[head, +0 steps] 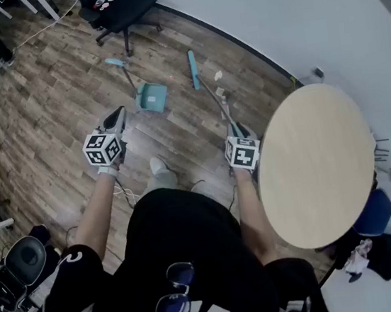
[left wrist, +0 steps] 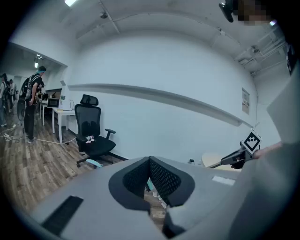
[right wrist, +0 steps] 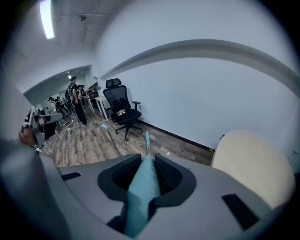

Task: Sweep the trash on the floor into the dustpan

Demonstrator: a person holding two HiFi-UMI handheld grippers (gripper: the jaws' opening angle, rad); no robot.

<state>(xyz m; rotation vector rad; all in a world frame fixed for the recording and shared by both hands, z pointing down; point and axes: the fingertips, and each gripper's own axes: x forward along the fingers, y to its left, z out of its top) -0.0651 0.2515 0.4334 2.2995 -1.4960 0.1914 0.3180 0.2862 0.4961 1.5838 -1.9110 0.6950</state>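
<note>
Two pale scraps of trash lie on the far floor, just right of the broom head. The teal dustpan sits left of that head, apart from it. The right gripper is clamped on the slim teal broom handle. The left gripper looks closed on nothing, though a sliver of gap shows. Short, low strokes leftward should serve best, with the head flat on the grooved wood planks, since light bits skitter. The smooth plastic pan may slide unless its long dustpan handle is steadied.
</note>
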